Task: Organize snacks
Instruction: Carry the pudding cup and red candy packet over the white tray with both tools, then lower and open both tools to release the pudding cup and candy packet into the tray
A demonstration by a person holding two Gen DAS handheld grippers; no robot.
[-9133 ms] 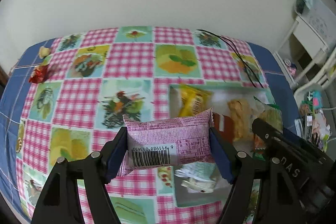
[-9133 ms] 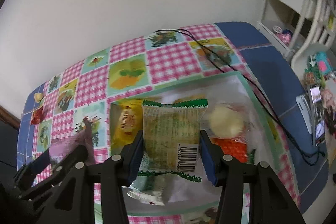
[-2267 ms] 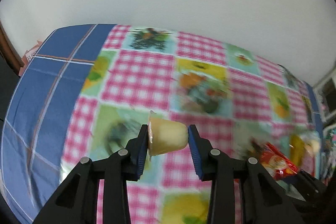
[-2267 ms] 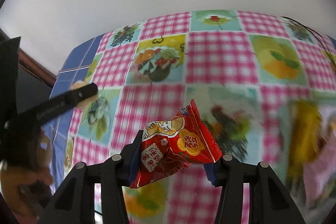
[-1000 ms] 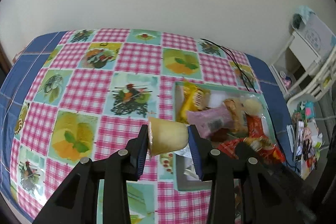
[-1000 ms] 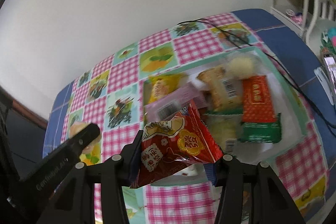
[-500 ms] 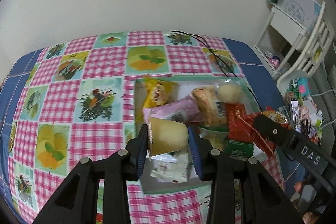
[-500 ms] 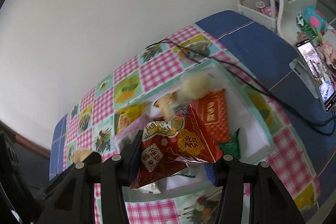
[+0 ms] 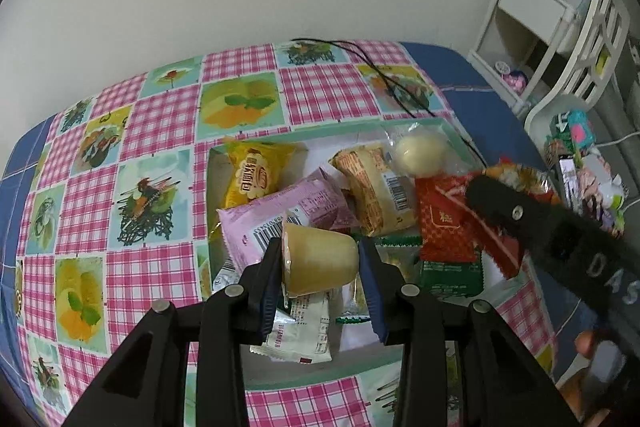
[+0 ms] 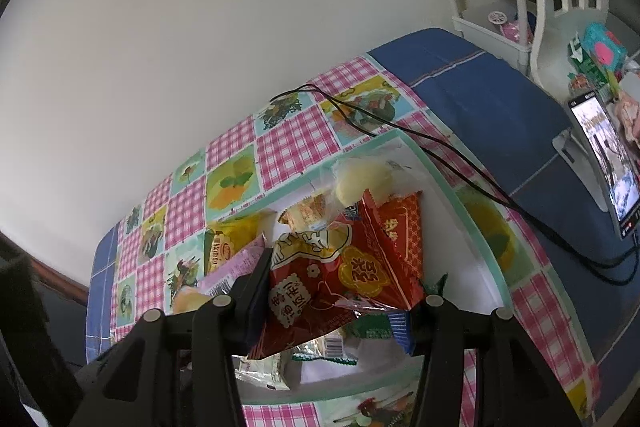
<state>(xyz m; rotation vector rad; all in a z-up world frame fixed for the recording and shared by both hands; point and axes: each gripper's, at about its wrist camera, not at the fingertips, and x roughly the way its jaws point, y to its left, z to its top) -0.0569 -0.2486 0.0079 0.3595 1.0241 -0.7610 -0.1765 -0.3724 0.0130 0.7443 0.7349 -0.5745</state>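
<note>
Both loads hang over the box at frame centre, the drop-off step: left gripper clamps a jelly cup, right gripper pinches a red packet, apparently above the pile; next, lower and release

the left tool is black with blue pads and holds a pale yellow jelly cup. the right tool is black too and holds a red packet printed with yellow and white shapes. beyond both tools lies a white tray with a mint-green rim, holding a pink packet, a yellow packet and an orange-red one. the bench cloth beyond the tray is pink-and-white gingham with fruit squares and a blue border.
</note>
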